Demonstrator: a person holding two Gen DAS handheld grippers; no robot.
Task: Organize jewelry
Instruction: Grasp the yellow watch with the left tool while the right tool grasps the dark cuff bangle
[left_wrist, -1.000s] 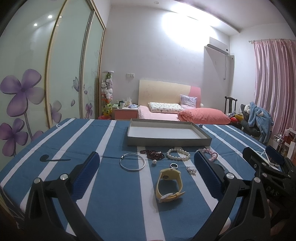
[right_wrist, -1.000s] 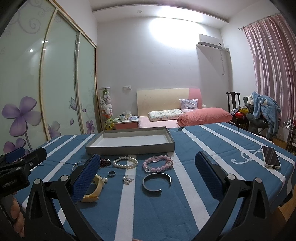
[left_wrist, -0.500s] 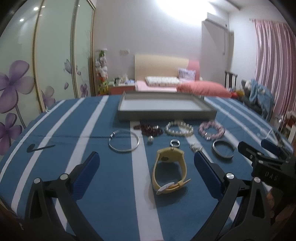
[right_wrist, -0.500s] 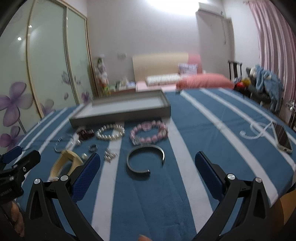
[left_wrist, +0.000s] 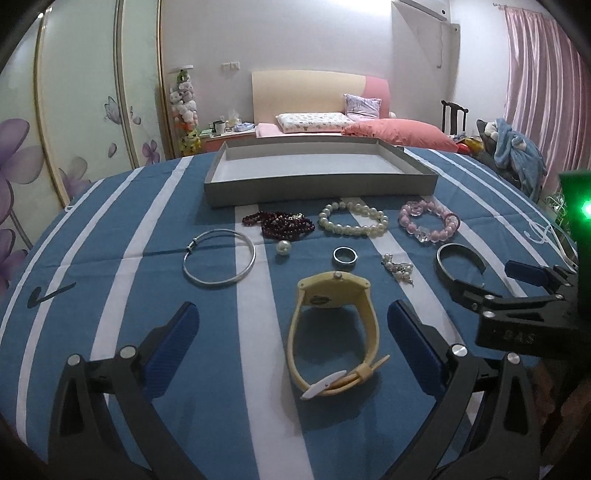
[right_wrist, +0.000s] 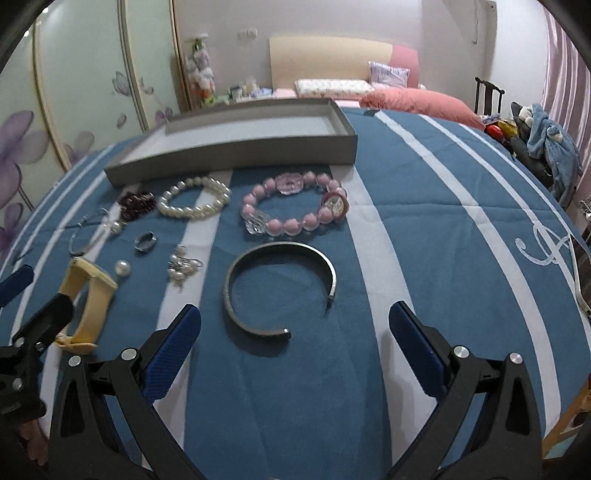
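Jewelry lies on a blue striped cloth in front of an empty grey tray (left_wrist: 317, 188) (right_wrist: 236, 151). My left gripper (left_wrist: 293, 343) is open, its jaws standing either side of a yellow watch (left_wrist: 332, 325) without touching it. My right gripper (right_wrist: 295, 343) is open just short of a dark metal cuff (right_wrist: 277, 291). Beyond lie a pink bead bracelet (right_wrist: 295, 208) (left_wrist: 428, 221), a pearl bracelet (left_wrist: 352, 219) (right_wrist: 194, 203), dark red beads (left_wrist: 284, 223), a silver bangle (left_wrist: 219, 260), a ring (left_wrist: 345, 255), a loose pearl (left_wrist: 283, 247) and pearl earrings (right_wrist: 183, 267).
A phone with a white cable (right_wrist: 580, 280) lies at the cloth's right edge. A dark spoon-like item (left_wrist: 48, 293) rests at the far left. Behind the table are a bed, a wardrobe with flower doors, a chair piled with clothes and pink curtains.
Both grippers have tilted down and moved forward toward the jewelry. The watch now sits between the left jaws and the cuff lies just ahead of the right jaws.
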